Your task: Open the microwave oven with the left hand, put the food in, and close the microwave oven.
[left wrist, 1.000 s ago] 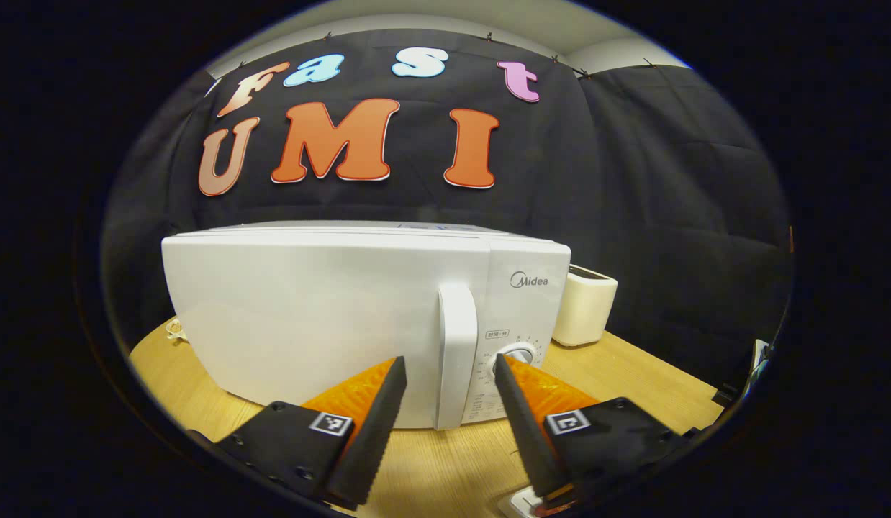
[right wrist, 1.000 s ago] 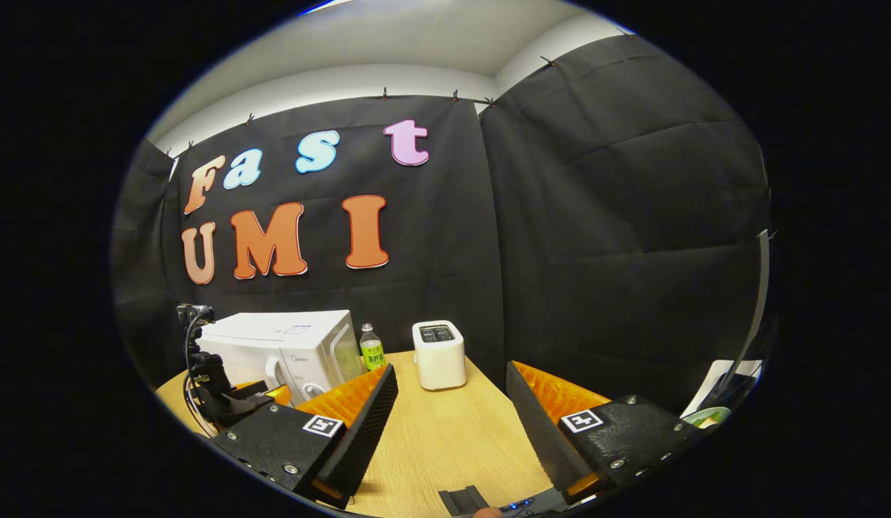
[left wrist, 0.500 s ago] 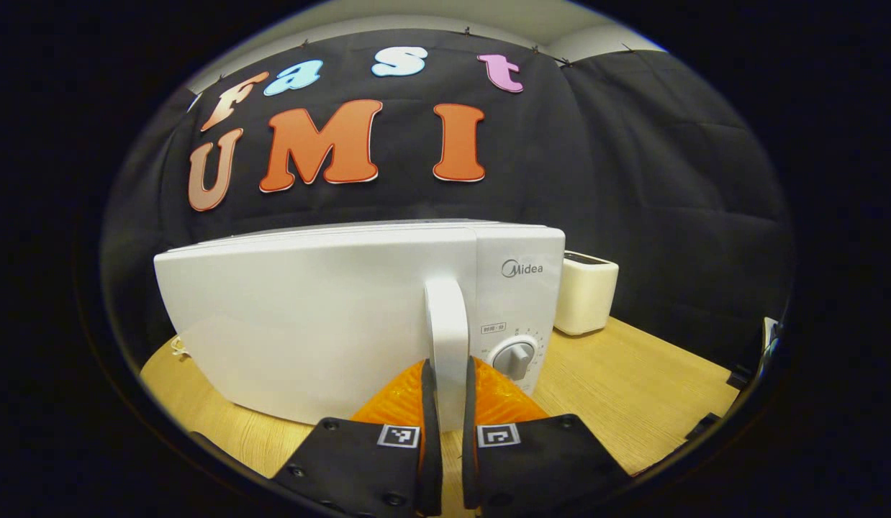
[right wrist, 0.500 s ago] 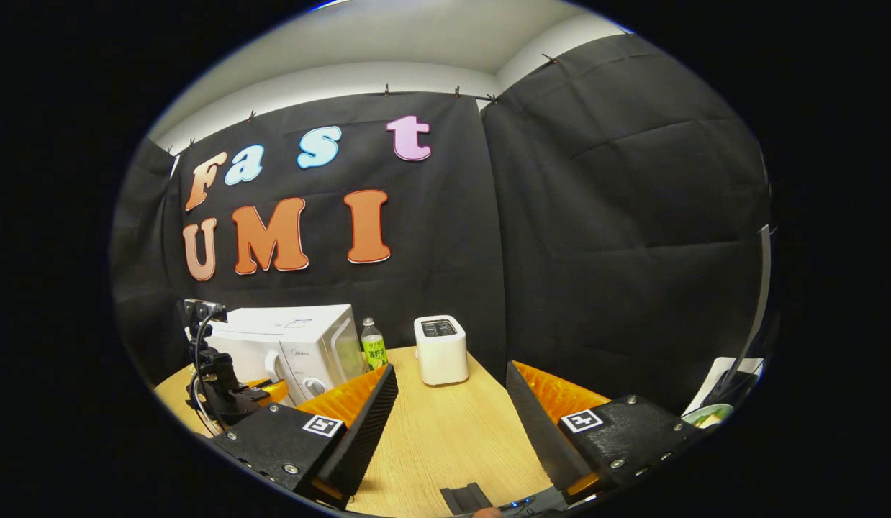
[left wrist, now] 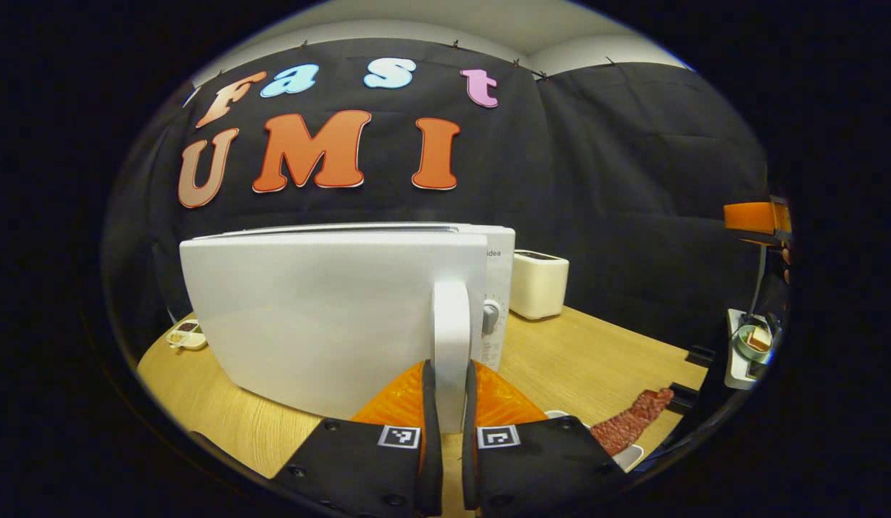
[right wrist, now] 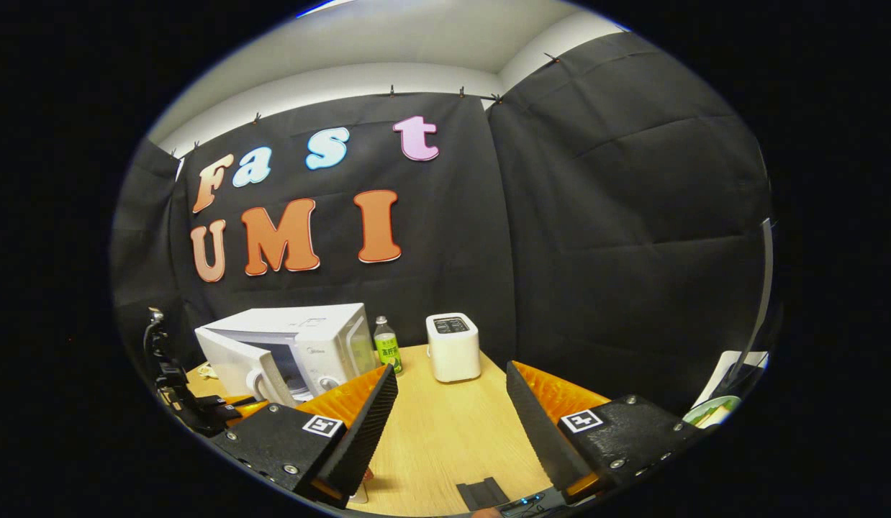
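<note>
Right — the left gripper [left wrist: 446,403] is clamped on the door handle [left wrist: 451,338] at bottom centre of the left gripper view, both fingers pressed against it. The door [left wrist: 330,309] is part-open; the gap is seen at lower left of the right gripper view, where the microwave [right wrist: 312,338] sits. The right gripper [right wrist: 445,424] is held with fingers spread wide apart and nothing between them, over the table [right wrist: 445,439]. Food — a red strip on a plate [left wrist: 629,428] — lies at lower right of the left gripper view, well apart from the oven.

Risks, as judged:
- handle could slip out of the pinch if the pull is not kept on the hinge arc
- the light oven could be dragged along the table if pulled too hard
- door left too narrow — food could be knocked on entry
</note>
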Demonstrator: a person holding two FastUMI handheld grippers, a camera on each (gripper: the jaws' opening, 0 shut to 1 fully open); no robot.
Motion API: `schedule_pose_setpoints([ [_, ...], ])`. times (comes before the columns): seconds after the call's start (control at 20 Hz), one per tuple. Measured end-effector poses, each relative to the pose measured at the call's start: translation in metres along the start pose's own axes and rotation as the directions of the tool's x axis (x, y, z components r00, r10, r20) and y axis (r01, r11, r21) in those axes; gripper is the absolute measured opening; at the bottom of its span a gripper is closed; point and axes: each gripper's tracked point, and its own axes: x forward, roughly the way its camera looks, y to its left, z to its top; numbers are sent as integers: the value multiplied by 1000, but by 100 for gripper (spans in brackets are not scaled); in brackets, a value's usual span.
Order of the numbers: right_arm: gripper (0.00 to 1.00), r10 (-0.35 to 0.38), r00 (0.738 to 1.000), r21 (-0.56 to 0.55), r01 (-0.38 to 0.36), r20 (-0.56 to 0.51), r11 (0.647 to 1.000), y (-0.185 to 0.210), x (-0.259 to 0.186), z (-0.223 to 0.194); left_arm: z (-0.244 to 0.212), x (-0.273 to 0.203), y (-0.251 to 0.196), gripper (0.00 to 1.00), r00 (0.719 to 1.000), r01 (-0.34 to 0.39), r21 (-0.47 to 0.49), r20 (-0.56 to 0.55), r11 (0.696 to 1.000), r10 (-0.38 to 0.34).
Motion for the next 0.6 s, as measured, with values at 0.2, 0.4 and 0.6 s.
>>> schedule_pose_setpoints([
  [0.2,94,34,999,-14,-34,19,999,23,-10,6,-8,-68,20,15,999,51,14,-8,999,-51],
  [0.4,94,69,997,-20,-68,27,997,50,-18,8,-11,-120,49,14,999,42,6,2,999,-42],
  [0.6,94,100,994,-46,-98,32,994,77,-23,7,-20,-175,77,14,999,16,-19,28,1000,-16],
])
